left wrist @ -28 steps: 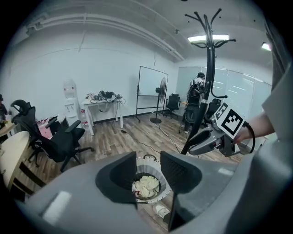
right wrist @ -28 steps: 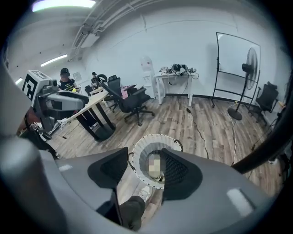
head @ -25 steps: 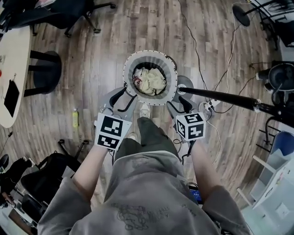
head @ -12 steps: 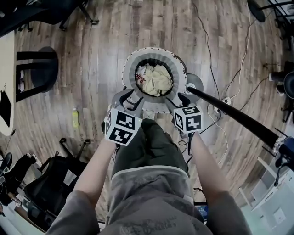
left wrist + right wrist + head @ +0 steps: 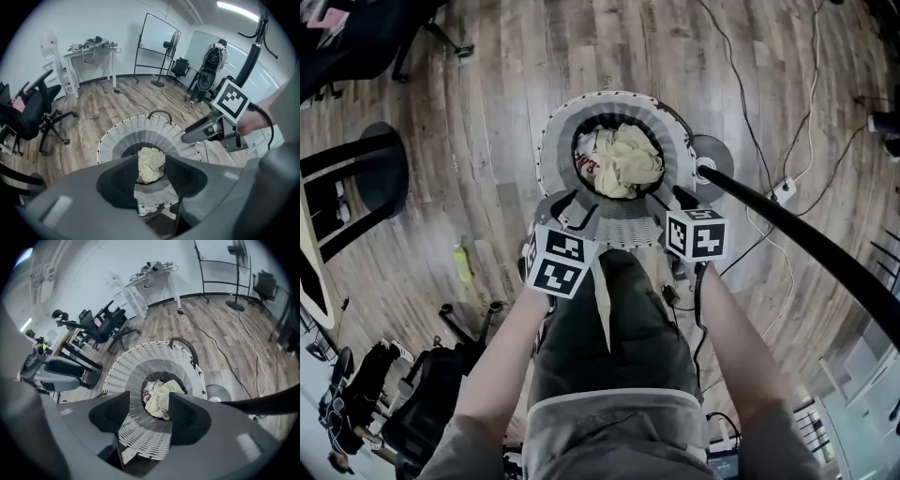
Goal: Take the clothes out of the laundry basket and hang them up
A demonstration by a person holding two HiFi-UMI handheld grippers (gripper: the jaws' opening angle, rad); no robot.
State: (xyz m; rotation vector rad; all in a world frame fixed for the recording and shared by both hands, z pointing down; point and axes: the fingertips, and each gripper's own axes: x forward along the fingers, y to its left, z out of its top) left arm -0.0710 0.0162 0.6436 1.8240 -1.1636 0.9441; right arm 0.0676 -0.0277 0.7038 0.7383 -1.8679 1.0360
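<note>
A white woven laundry basket (image 5: pixel 551 150) stands on the wood floor just ahead of the person's legs. Crumpled cream clothes (image 5: pixel 622 161) with a bit of red print lie at its bottom. My left gripper (image 5: pixel 566 208) hovers over the near left rim, jaws open and empty. My right gripper (image 5: pixel 682 199) hovers at the near right rim, also open and empty. In the left gripper view the clothes (image 5: pixel 150 164) show between the open jaws of the left gripper (image 5: pixel 151 180), with the basket (image 5: pixel 117 136) beyond. In the right gripper view the clothes (image 5: pixel 161 397) lie just past the right gripper (image 5: pixel 149 412).
A black rack pole (image 5: pixel 806 239) slants from a round base (image 5: pixel 712 155) beside the basket toward the right. Cables (image 5: pixel 750 122) trail over the floor. A yellow-green bottle (image 5: pixel 464 262) and a black bag (image 5: pixel 431 412) lie to the left. Office chairs (image 5: pixel 101 329) stand farther off.
Both grippers have moved forward from beside the legs to the basket's near rim, and the basket now sits closer and larger in the head view.
</note>
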